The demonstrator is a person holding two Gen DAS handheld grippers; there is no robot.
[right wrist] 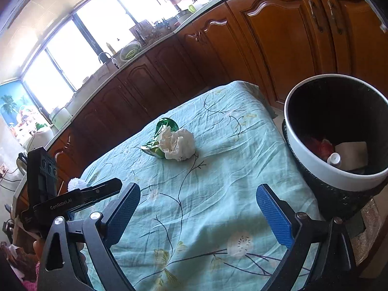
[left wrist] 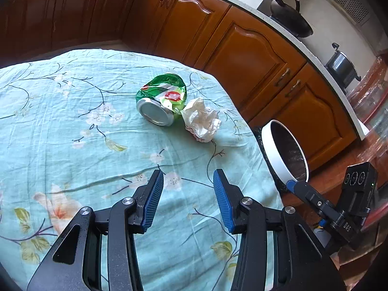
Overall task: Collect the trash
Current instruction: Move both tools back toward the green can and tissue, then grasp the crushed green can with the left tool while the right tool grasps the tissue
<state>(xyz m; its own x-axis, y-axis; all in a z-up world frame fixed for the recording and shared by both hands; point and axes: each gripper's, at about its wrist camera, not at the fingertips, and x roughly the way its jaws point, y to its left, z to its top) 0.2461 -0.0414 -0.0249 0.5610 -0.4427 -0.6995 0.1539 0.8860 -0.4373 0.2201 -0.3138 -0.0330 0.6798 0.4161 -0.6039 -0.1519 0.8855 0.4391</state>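
Note:
A crushed green can [left wrist: 161, 98] lies on the floral cloth, touching a crumpled white paper wad [left wrist: 201, 118] to its right. In the right wrist view the paper wad [right wrist: 178, 144] is in front of the can [right wrist: 165, 127]. My left gripper [left wrist: 188, 177] is open and empty, hovering short of both. My right gripper [right wrist: 197, 194] is open wide and empty, near the cloth's front. The trash bin [right wrist: 337, 179], white-rimmed and dark inside, stands at the table's right edge and holds some waste. The bin also shows in the left wrist view [left wrist: 276, 155].
The table with the light-blue cloth [left wrist: 72, 126] stands before wooden kitchen cabinets [left wrist: 245, 55]. A wok [left wrist: 291, 19] and a pot [left wrist: 342, 65] sit on the counter. The right gripper's body [left wrist: 339, 203] shows beside the bin. The left gripper's body [right wrist: 60, 194] shows at left.

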